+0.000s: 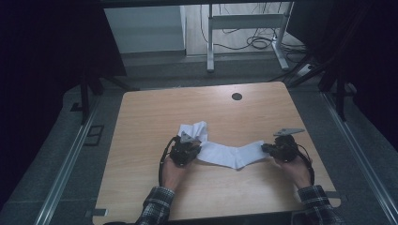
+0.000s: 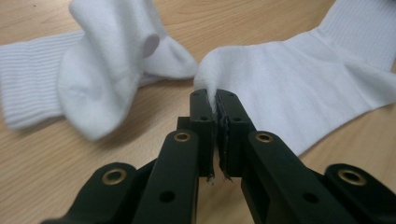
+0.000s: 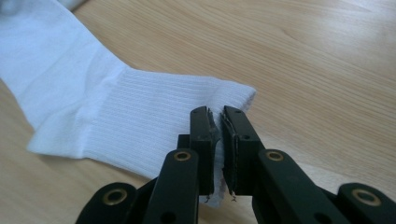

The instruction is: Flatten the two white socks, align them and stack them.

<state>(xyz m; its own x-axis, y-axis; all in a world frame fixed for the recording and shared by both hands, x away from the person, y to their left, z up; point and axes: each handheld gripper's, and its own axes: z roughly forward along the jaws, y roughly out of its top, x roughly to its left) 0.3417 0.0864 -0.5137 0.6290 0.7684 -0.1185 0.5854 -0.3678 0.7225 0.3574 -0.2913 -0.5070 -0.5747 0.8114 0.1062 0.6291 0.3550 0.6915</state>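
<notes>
High view: we've got both tongs down on the table (image 1: 141, 122), one white sock (image 1: 230, 154) stretched between them. Left tongs (image 1: 196, 151) clamp its toe end, right tongs (image 1: 265, 148) clamp the cuff end. Sock's long axis runs tong to tong, sagging a bit toward us mid-span. 2nd sock (image 1: 193, 129) lies crumpled just beyond the left tongs, touching or nearly touching the held one; can't tell which from up here. Left hand is the nearer one to it.

Left gripper view: jaws pinched tight on the toe of the sock (image 2: 299, 88), fabric bunched up betw the pads, rest of it fanning away ahead-right. 2nd sock (image 2: 102, 70) sits ahead-left, folded over itself, ribbed cuff trailing off further left. This view gives the gap betw the two socks; high view doesn't.

Right gripper view: jaws shut on the ribbed cuff edge of the sock (image 3: 116, 112), body running away ahead-left, flat on the wood. Shows rib detail and a thin edge bite, so grip looks shallow imo.

Next move prob hinges on that tong-to-tong axis: lift or fold needs both ends kept level.
</notes>
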